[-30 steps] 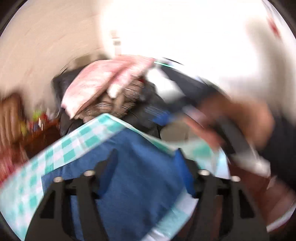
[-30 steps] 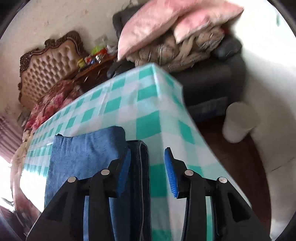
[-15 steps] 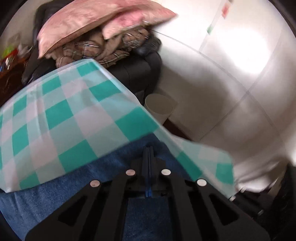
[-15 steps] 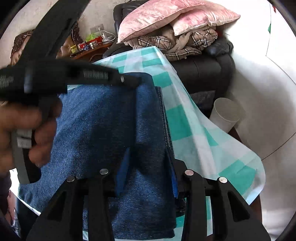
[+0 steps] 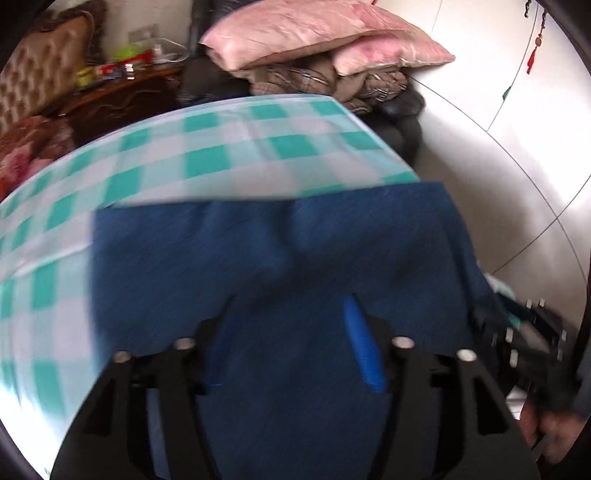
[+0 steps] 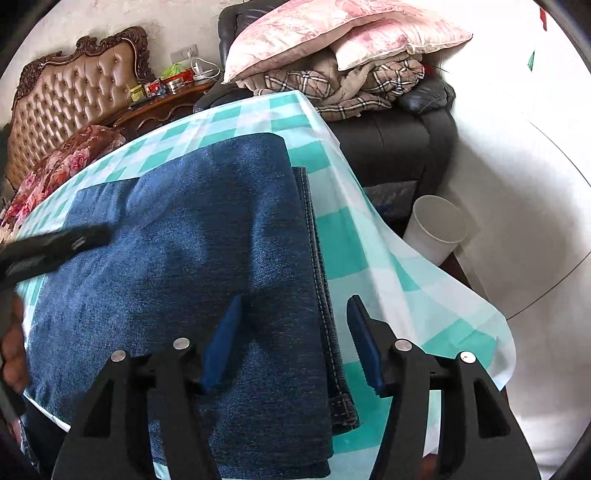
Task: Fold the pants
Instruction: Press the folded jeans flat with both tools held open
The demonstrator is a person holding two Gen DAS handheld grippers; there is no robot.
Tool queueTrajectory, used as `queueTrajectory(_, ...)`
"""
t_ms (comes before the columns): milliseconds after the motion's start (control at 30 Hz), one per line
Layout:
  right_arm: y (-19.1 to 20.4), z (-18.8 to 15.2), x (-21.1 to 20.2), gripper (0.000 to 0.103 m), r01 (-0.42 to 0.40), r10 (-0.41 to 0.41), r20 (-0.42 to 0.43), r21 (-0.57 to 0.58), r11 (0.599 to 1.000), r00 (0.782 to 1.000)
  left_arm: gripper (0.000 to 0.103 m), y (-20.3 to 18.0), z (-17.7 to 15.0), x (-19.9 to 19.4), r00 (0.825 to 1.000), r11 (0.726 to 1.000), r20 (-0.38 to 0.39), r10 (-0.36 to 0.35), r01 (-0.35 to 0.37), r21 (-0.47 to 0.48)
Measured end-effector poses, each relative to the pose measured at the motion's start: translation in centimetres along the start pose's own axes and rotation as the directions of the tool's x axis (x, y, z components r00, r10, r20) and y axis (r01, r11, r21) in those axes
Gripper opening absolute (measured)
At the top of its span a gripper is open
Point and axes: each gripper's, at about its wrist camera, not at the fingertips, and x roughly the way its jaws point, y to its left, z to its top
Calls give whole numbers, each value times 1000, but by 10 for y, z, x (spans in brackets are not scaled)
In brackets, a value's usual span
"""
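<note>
Folded blue jeans (image 6: 192, 258) lie flat on a table under a teal-and-white checked cloth (image 6: 343, 229), their stitched right edge (image 6: 321, 295) near the table's right side. My right gripper (image 6: 295, 306) hovers over that edge with its jaws opening; the edge lies between the pads, which do not press on it. In the blurred left wrist view, my left gripper (image 5: 290, 306) is low over the jeans (image 5: 258, 258), jaws opening, nothing pinched. In the right wrist view the left gripper (image 6: 99, 236) reaches in over the denim from the left edge, held by a hand (image 6: 14, 350).
Behind the table a black armchair (image 6: 399, 147) carries pink pillows (image 6: 332, 33) and a plaid blanket. A white bin (image 6: 436, 229) stands on the floor to the right, by a white wall. A tufted headboard (image 6: 74, 92) and a cluttered side table (image 6: 166, 96) are at the back left.
Both grippers have let go of the denim: the left went from shut to open and dropped lower over the jeans, and the right spread its jaws wider in place.
</note>
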Motion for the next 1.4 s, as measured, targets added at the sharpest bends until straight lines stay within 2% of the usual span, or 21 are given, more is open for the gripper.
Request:
queueTrajectory(67, 3, -1, -4, 60, 25, -25, 1, 1, 1000, 1000, 77, 6, -17, -5, 998, 998, -25, 55, -55, 12)
queueTrajectory(133, 7, 0, -9, 60, 51, -51, 4, 1, 999, 999, 81, 11, -37, -10, 994, 996, -54, 91, -90, 24)
queueTrajectory(200, 10, 1, -18, 62, 66, -66, 23, 15, 998, 998, 90, 12, -51, -18, 993, 993, -40, 114, -113, 22)
queueTrajectory(233, 11, 2, -23, 66, 70, -71, 37, 22, 997, 997, 95, 11, -57, -21, 991, 992, -37, 129, -128, 13)
queueTrajectory(333, 21, 6, -38, 78, 71, -72, 86, 19, 997, 994, 100, 11, -67, -24, 991, 991, -27, 131, -132, -21)
queueTrajectory(467, 38, 7, -39, 86, 67, -66, 92, -7, 998, 994, 101, 18, -72, -24, 991, 987, -56, 119, -124, -97)
queueTrajectory(633, 53, -2, -17, 86, 79, -77, 36, -37, 996, 996, 101, 20, -73, -28, 991, 991, -81, 109, -114, -70)
queueTrajectory(700, 56, -8, -10, 86, 105, -103, 39, -52, 993, 994, 101, 21, -73, -30, 990, 990, -83, 118, -124, -71)
queueTrajectory(867, 54, -14, -5, 87, 116, -113, 53, -65, 991, 992, 101, 21, -73, -42, 984, 984, -34, 173, -174, -46)
queueTrajectory(933, 53, -14, -4, 87, 111, -108, 52, -61, 992, 993, 101, 22, -59, -52, 988, 988, 25, 151, -150, -36)
queueTrajectory(1000, 53, -13, -2, 88, 109, -106, 45, -61, 992, 993, 101, 24, -42, -54, 994, 996, 59, 92, -91, -20)
queueTrajectory(1033, 53, -13, -1, 88, 111, -109, 42, -64, 992, 993, 99, 22, -27, -51, 995, 998, 79, 56, -56, -5)
queueTrajectory(1100, 52, -12, 0, 89, 112, -110, 28, -66, 991, 994, 84, 19, 0, -41, 995, 1000, 97, -9, 8, 6)
queueTrajectory(1167, 52, -10, 1, 89, 110, -109, 17, -65, 992, 994, 66, 12, 21, -27, 994, 998, 82, -70, 70, 9)
queueTrajectory(1267, 51, -9, 3, 90, 107, -107, 8, -62, 992, 994, 47, -16, 48, 2, 984, 982, 33, -174, 171, 84)
queueTrajectory(1333, 51, -9, 4, 90, 105, -105, 6, -60, 993, 994, 44, -38, 59, 23, 980, 969, -3, -198, 196, 152)
queueTrajectory(1400, 52, -9, 5, 90, 114, -114, 4, -62, 992, 994, 47, -52, 67, 43, 989, 968, -18, -149, 150, 203)
